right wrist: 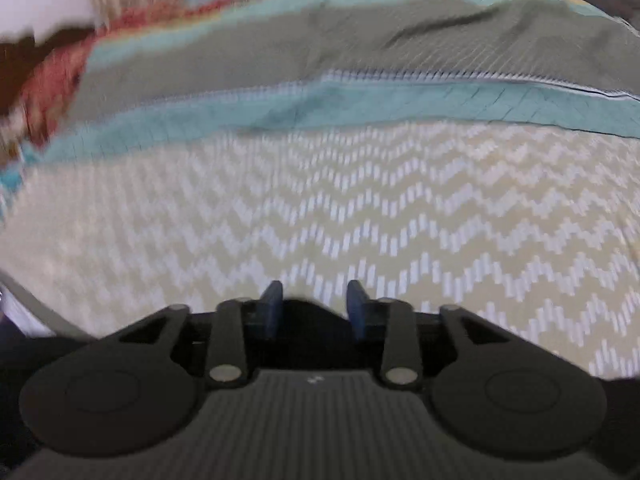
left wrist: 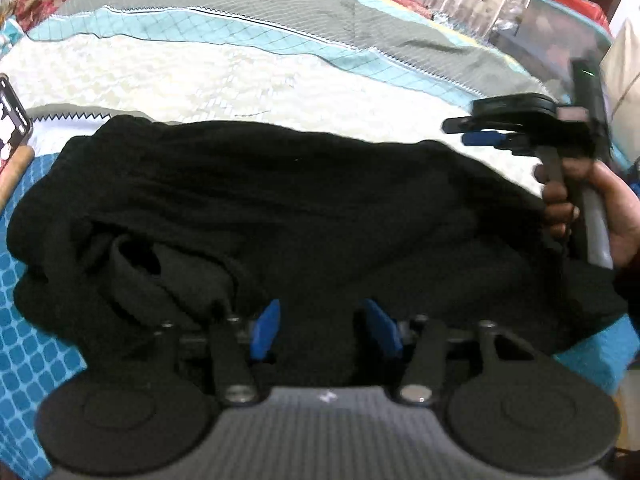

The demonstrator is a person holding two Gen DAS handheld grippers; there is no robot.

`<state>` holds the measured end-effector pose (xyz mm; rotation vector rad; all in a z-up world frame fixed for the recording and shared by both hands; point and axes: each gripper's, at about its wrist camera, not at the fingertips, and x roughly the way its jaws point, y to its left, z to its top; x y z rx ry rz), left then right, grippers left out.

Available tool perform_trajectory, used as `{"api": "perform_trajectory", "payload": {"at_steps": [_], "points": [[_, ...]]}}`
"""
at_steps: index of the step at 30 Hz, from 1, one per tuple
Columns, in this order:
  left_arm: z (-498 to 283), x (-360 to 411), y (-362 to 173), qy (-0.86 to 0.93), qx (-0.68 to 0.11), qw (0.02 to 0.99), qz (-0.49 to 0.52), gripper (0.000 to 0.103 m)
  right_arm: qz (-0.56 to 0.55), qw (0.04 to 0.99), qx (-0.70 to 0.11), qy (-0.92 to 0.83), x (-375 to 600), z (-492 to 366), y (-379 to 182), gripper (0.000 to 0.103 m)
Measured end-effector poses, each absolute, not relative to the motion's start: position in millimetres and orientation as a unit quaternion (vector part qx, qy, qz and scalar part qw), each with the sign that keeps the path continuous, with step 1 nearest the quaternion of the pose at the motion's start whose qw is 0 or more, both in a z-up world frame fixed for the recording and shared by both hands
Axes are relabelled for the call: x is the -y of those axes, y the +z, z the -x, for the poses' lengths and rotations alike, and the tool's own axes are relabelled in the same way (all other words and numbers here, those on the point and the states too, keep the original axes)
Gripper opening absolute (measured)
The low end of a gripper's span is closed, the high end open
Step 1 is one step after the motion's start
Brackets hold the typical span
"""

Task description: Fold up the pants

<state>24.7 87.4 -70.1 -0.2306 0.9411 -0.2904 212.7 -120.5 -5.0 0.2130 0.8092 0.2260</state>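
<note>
your left gripper sits lowest in its own view, blue pads spread apart over the black pants, with dark cloth showing between them; whether the pads press on that cloth you cannot tell from here. those pants lie bunched across the near part of the bed, over its cream zigzag cover, one rumpled fold at the left. at the right end of the pants your hand holds the right gripper above the cloth, near the bed's right edge. in its own blurred view the right gripper has its jaws parted with nothing gripped, only a dark bit of cloth below and the cream cover ahead. a phone lies at the bed's left edge.
</note>
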Motion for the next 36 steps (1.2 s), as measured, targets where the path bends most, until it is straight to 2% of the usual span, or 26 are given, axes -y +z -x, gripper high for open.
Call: {"api": "perform_trajectory", "payload": {"at_steps": [2, 5, 13, 23, 28, 32, 36], "points": [[-20, -88, -62, -0.150, -0.440, 0.877, 0.120, 0.059, -0.115, 0.909, -0.380, 0.127, 128, -190, 12, 0.040], [-16, -82, -53, -0.172, -0.422, 0.881, 0.130, 0.059, -0.127, 0.894, -0.395, 0.171, 136, -149, 20, 0.040], [-17, -34, -73, -0.149, -0.467, 0.870, 0.058, 0.060, -0.094, 0.860, -0.464, 0.189, 124, -70, -22, 0.039], [-6, -10, -65, -0.092, -0.485, 0.870, 0.007, 0.069, -0.160, 0.872, -0.425, 0.182, 153, -25, -9, 0.040], [-4, 5, -64, -0.067, -0.492, 0.868, -0.014, 0.070, -0.193, 0.878, -0.409, 0.153, 176, -11, -13, 0.041], [-1, 13, -65, -0.056, -0.497, 0.866, -0.030, 0.079, -0.231, 0.877, -0.400, 0.129, 196, 0, -18, 0.041], [-2, 24, -67, -0.045, -0.501, 0.863, -0.051, 0.082, -0.246, 0.880, -0.387, 0.125, 203, 4, -14, 0.041]]}}
